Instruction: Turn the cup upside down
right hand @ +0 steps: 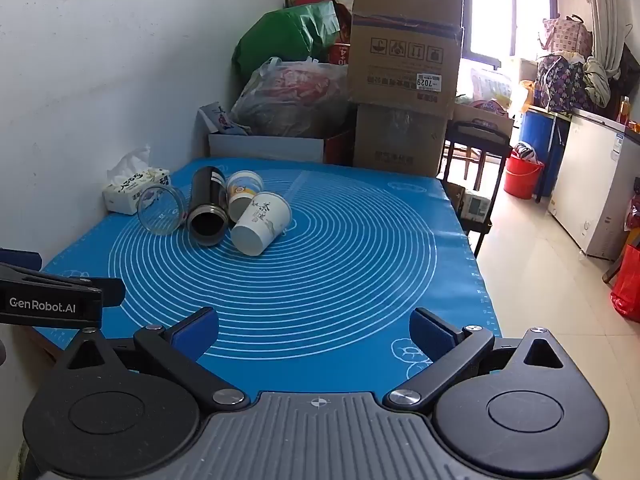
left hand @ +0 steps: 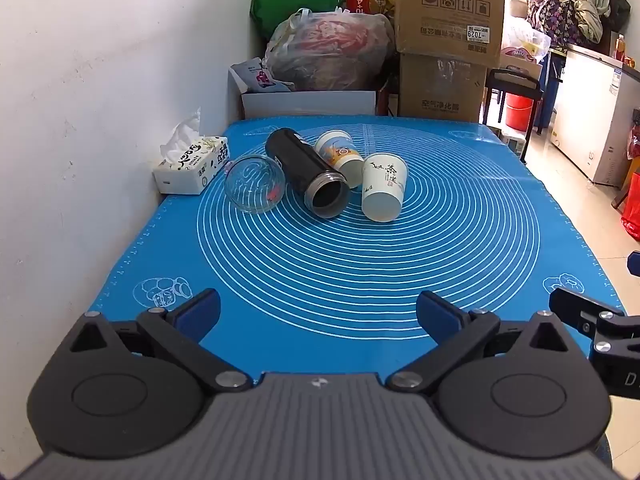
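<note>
Several cups sit at the far left of the blue mat (left hand: 360,264). A white paper cup with black characters (left hand: 383,187) (right hand: 261,224) stands upside down, leaning slightly. A paper cup with orange print (left hand: 339,155) (right hand: 242,193) lies on its side behind it. A black flask (left hand: 306,178) (right hand: 207,210) lies with its mouth toward me. A clear glass (left hand: 255,184) (right hand: 162,210) lies on its side at the left. My left gripper (left hand: 318,314) and right gripper (right hand: 314,330) are open and empty, near the mat's front edge, well short of the cups.
A tissue pack (left hand: 192,164) sits against the white wall at far left. Cardboard boxes (left hand: 448,36) and plastic bags (left hand: 328,52) stand behind the table. The table's right edge drops to the floor, with a red bucket (right hand: 522,174) and a white freezer (right hand: 592,192) beyond.
</note>
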### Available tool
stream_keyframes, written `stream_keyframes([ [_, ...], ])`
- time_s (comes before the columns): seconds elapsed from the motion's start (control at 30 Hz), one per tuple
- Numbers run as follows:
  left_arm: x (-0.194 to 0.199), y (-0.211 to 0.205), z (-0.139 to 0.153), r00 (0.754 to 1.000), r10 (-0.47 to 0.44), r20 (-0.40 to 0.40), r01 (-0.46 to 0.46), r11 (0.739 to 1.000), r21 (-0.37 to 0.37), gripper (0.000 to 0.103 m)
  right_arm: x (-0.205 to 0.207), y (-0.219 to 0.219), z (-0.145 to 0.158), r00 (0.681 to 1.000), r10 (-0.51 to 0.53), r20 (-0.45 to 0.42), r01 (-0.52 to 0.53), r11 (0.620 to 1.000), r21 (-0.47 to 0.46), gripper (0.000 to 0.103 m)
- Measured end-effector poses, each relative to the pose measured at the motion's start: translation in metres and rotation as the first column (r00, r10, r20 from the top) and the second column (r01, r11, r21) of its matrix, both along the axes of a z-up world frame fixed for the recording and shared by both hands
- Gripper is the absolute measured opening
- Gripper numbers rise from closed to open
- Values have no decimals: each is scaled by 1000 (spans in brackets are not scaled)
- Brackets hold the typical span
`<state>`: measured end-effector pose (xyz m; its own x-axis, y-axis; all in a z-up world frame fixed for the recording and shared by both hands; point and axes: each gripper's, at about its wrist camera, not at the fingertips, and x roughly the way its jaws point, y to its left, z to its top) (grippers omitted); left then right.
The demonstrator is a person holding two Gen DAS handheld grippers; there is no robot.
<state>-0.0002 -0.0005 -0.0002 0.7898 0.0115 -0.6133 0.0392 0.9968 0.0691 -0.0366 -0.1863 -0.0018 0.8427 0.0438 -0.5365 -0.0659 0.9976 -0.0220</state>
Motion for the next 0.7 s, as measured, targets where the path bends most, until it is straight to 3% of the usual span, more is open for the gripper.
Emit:
stream_keyframes([
  [0.7,0,-1,-2,1000,-4,-12,4,1000,-1,102,3,0,-1,1000,-10,-10,10,1000,-21,103],
])
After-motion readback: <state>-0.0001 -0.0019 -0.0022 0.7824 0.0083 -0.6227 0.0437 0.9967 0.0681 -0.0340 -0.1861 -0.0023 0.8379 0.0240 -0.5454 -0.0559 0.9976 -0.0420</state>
